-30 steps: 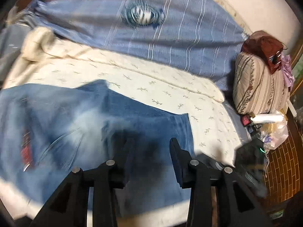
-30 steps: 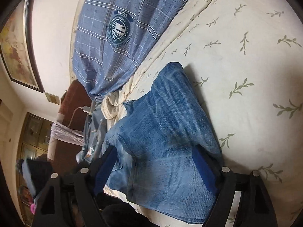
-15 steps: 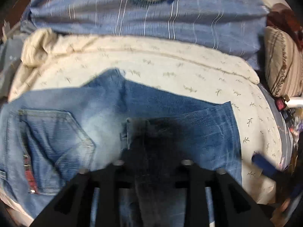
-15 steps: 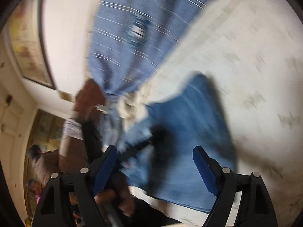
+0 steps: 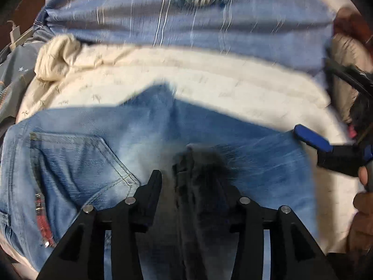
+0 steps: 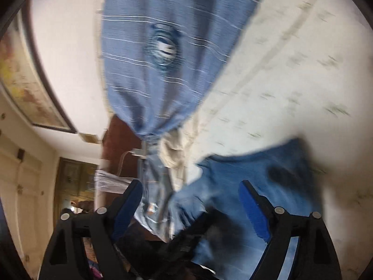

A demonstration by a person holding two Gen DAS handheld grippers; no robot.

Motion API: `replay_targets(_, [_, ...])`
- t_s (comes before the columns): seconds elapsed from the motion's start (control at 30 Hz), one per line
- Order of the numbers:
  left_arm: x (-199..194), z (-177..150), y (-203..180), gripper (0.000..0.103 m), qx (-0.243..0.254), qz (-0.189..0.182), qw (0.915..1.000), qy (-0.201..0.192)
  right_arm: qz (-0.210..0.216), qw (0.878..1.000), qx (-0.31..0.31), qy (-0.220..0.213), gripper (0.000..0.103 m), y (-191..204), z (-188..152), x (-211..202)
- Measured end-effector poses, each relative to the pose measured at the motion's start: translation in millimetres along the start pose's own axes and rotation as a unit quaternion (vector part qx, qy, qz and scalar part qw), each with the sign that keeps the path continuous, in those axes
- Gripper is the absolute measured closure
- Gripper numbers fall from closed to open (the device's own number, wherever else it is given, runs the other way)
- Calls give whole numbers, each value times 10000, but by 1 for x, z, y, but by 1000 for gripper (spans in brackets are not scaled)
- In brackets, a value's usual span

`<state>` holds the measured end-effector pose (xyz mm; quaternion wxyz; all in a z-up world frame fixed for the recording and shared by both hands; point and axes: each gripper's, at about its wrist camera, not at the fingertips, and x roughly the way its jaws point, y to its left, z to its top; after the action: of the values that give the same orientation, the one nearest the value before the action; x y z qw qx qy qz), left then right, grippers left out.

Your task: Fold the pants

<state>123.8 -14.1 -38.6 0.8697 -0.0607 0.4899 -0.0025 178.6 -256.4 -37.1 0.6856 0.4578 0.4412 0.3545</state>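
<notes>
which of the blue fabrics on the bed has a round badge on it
The striped light-blue cloth at the far side of the bed, with thin white lines. The jeans nearer the camera are plain faded denim with a stitched back pocket, no badge.

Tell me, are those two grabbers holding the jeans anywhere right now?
Seemingly not. The left gripper is opening around a dark fold of the jeans, letting it go. The right gripper stands wide open, gripping nothing.

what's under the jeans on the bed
The jeans lie on a cream leaf-print sheet, visible around them; whatever lies directly beneath the denim is covered.
</notes>
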Motion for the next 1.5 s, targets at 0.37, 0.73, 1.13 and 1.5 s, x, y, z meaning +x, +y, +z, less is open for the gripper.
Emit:
replay_targets(0.37, [-33,9,2,38,298,159,9960,-826,-774,9968,-164,-108,16,-3,-45,-54])
replay_targets(0.73, [3,4,8,30,238,287,9982,-470,-1724,9828,8,660,21,-34,-109,-43])
replay_targets(1.13, [3,0,7,29,307,302,9975,-569,-2551,9640,-146,734,79,-37,-111,-59])
replay_targets(1.5, [2,-1,6,28,373,314,9970,-599,-2197,9746,21,437,53,-27,-111,-70])
